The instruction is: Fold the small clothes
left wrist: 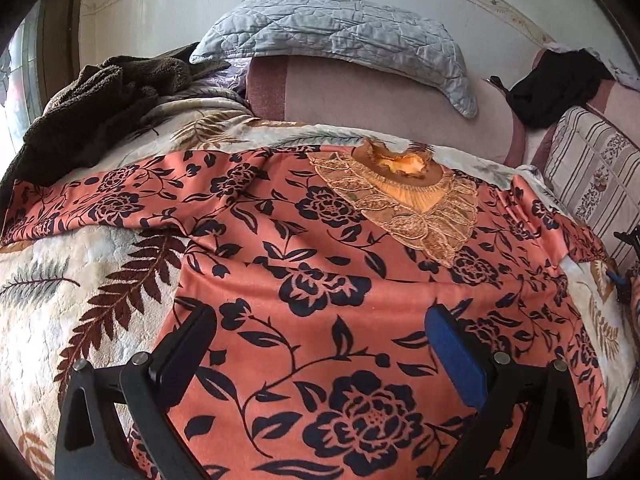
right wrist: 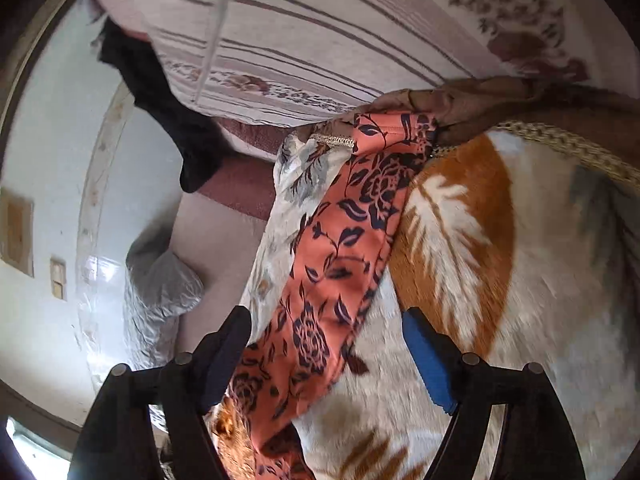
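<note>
Left gripper (left wrist: 320,344), at the bottom of its frame, stands with jaws spread wide above the garment, holding nothing. Right gripper (right wrist: 326,344), likewise at the bottom of its frame, is spread too, its jaws on either side of one sleeve (right wrist: 320,304) with no contact visible.

Leaf-patterned blanket (left wrist: 80,300) covers the bed and fills the lower left of the left view. Salmon floral blouse (left wrist: 320,260) lies flat on it, centre frame, front up, sleeves extended toward both sides. Striped cushion (left wrist: 596,176) sits at the right edge. Grey quilted pillow (left wrist: 340,28) rests at upper centre against the wall. Brown fleece heap (left wrist: 92,108) occupies the upper left. Black cloth (left wrist: 556,84) lies at upper right. Lace collar (left wrist: 408,200) sits at the blouse's neckline, just above centre.
</note>
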`<state>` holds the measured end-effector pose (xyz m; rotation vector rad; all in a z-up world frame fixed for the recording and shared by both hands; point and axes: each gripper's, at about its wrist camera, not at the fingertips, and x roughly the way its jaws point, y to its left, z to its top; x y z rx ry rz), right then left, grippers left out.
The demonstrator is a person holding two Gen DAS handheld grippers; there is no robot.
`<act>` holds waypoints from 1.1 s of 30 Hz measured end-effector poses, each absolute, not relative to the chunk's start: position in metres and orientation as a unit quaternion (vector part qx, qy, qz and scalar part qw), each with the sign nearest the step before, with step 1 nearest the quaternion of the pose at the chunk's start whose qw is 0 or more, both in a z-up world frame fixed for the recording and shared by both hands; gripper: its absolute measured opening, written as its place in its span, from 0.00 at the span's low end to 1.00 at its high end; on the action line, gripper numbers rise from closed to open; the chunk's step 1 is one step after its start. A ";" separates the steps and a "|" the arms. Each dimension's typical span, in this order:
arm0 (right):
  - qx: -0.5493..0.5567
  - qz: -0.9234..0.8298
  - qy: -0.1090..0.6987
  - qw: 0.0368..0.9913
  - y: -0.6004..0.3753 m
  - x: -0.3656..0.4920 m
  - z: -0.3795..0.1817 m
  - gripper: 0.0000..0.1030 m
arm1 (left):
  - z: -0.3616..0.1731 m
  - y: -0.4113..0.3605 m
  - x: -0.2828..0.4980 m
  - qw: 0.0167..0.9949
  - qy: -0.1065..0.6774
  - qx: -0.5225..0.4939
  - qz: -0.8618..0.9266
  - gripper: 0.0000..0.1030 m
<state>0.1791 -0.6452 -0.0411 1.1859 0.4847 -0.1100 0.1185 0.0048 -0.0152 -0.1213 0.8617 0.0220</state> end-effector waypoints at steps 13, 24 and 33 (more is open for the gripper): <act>0.420 -0.181 0.306 0.835 -0.660 0.270 -0.042 0.06 | -0.014 0.021 0.126 0.908 0.401 -0.121 0.018 1.00; 0.120 0.062 0.177 0.975 -0.339 0.246 0.156 0.06 | 0.009 0.065 0.117 0.912 0.361 -0.192 0.044 1.00; 0.086 0.145 0.409 0.897 -0.164 0.249 -0.048 0.77 | 0.007 0.104 0.114 0.898 0.364 -0.237 0.072 1.00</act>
